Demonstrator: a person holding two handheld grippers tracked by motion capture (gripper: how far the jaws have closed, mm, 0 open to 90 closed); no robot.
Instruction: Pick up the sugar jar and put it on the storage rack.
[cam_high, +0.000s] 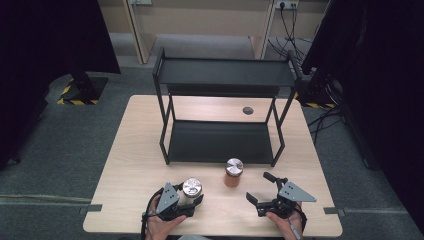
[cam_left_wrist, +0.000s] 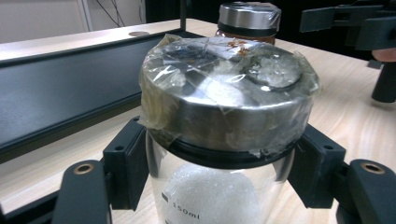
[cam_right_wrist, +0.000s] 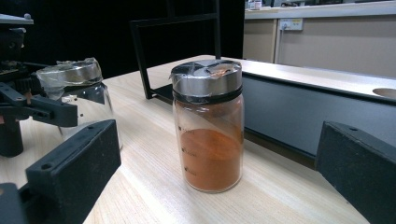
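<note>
A glass jar of white granules (cam_high: 191, 189) with a taped metal lid stands near the table's front edge, and my left gripper (cam_high: 192, 197) is shut on it. In the left gripper view both black pads press the glass just under the lid (cam_left_wrist: 224, 93). A second jar (cam_high: 233, 172), holding orange powder under a metal lid, stands upright a little farther in and to the right. My right gripper (cam_high: 258, 186) is open, to the right of that jar. In the right gripper view the orange jar (cam_right_wrist: 208, 126) stands ahead of the wide-apart jaws, untouched.
A black two-tier metal rack (cam_high: 220, 142) stands on the wooden table (cam_high: 135, 165) just behind the jars, both its shelves bare. A round cable hole (cam_high: 248, 110) sits in the tabletop under the rack's upper shelf. Grey floor surrounds the table.
</note>
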